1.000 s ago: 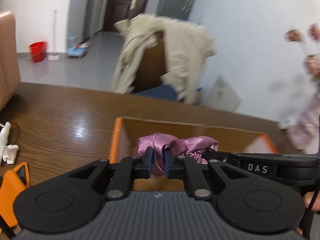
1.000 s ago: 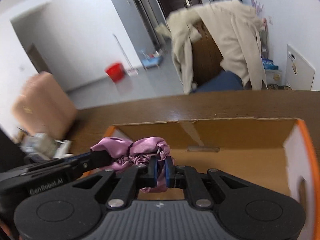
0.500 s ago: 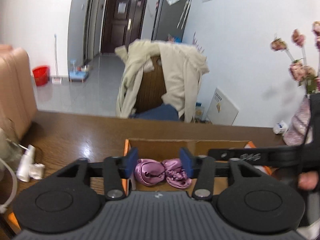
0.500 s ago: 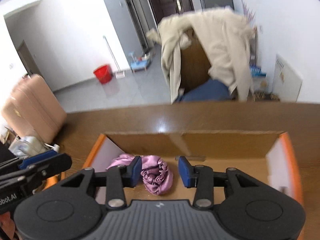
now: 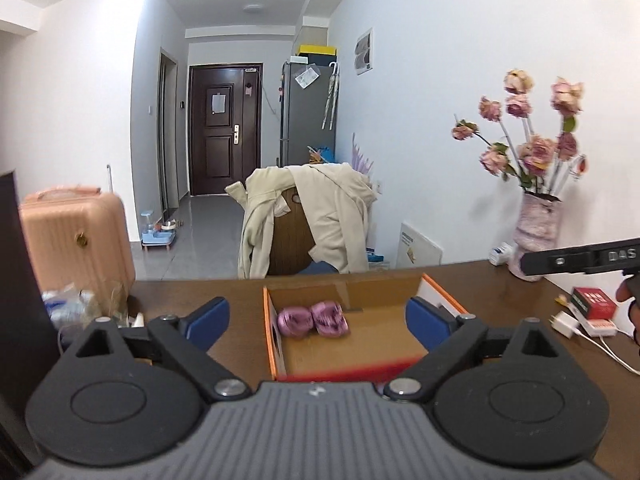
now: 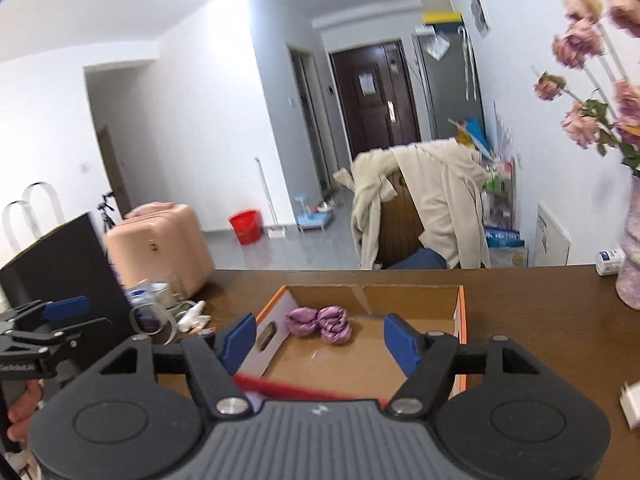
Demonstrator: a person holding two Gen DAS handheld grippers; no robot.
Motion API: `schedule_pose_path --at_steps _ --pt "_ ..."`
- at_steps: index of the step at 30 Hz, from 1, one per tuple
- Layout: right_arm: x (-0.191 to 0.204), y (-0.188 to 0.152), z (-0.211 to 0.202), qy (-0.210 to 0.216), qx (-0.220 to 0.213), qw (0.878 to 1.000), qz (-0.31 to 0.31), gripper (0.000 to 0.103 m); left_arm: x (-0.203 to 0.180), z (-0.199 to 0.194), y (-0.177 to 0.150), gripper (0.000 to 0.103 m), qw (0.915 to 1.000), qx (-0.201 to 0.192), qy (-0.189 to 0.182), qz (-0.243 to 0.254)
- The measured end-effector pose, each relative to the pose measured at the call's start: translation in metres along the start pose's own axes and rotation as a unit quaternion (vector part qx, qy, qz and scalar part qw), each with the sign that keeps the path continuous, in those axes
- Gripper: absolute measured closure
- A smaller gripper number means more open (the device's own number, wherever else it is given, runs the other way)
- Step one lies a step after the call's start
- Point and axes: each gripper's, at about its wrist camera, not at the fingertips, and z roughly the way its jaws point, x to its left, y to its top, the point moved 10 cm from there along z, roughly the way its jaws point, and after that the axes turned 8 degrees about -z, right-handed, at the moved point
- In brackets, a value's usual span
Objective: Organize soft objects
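Note:
A purple satin scrunchie bundle [image 5: 313, 320] [image 6: 321, 322] lies loose at the far left of an orange-edged cardboard box [image 5: 442, 295] [image 6: 462, 312] on the brown table. My left gripper [image 5: 316, 322] is pulled back above the box's near side, its jaws opening wide with nothing between the blue pads. My right gripper [image 6: 320, 338] is also back from the box, jaws opening and holding nothing. The right gripper's black finger shows at the right edge of the left wrist view [image 5: 580, 258]; the left gripper appears at the left edge of the right wrist view [image 6: 48, 320].
A vase of pink flowers [image 5: 536, 224] stands at the table's far right, with a red box [image 5: 592, 302] and a white charger [image 5: 566, 322] beside it. Clutter and a black panel [image 6: 68, 264] sit at the left. A coat-draped chair [image 5: 308, 220] stands behind the table.
Both grippers let go of the purple scrunchie bundle, which now rests in the box. Both opened and drew back and upward from the box.

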Motion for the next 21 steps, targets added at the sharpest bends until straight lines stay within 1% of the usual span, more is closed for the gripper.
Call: schedule_pose_path --at_steps 2,4,6,7,8,10,13,14,16,18,21 --pt "0.015 -0.024 -0.025 0.003 -0.015 1.000 -0.006 0.031 -0.001 -0.020 -0.023 0.006 0.9999 0.001 -0.009 -0.007" --pt "0.038 -0.052 -0.052 0.003 -0.036 0.999 -0.028 0.028 -0.002 -0.037 -0.046 0.005 0.9999 0.001 -0.014 -0.009" --pt "0.054 -0.078 -0.071 -0.002 -0.068 0.996 -0.062 0.026 -0.004 -0.054 -0.074 0.001 0.9996 -0.004 -0.027 -0.001" --pt "0.060 -0.092 -0.079 -0.009 -0.076 0.994 -0.071 0.023 -0.007 -0.063 -0.089 0.001 0.9991 -0.006 -0.041 0.011" --pt "0.065 -0.105 -0.085 -0.018 -0.077 0.994 -0.077 0.021 -0.007 -0.074 -0.103 0.001 0.9986 -0.006 -0.048 0.022" --pt "0.075 -0.133 -0.094 -0.026 -0.075 0.994 -0.081 0.021 -0.004 -0.094 -0.128 0.001 0.9983 -0.014 -0.046 0.034" --pt "0.086 -0.173 -0.107 -0.030 -0.076 0.995 -0.059 0.019 0.004 -0.117 -0.152 0.000 0.9988 -0.026 -0.042 0.009" --pt "0.089 -0.184 -0.110 -0.037 -0.076 0.995 -0.061 0.016 0.009 -0.126 -0.161 0.000 0.9989 -0.033 -0.034 -0.003" --pt "0.096 -0.205 -0.112 -0.060 -0.070 0.992 -0.083 0.015 0.013 -0.132 -0.171 0.000 0.9985 -0.043 -0.033 -0.001" --pt "0.101 -0.221 -0.108 -0.071 -0.053 0.992 -0.093 0.014 0.015 -0.130 -0.179 0.000 0.9983 -0.038 -0.043 0.010" --pt "0.108 -0.240 -0.097 -0.053 -0.026 0.994 -0.090 0.014 0.019 -0.120 -0.185 0.000 0.9989 -0.028 -0.038 0.000"
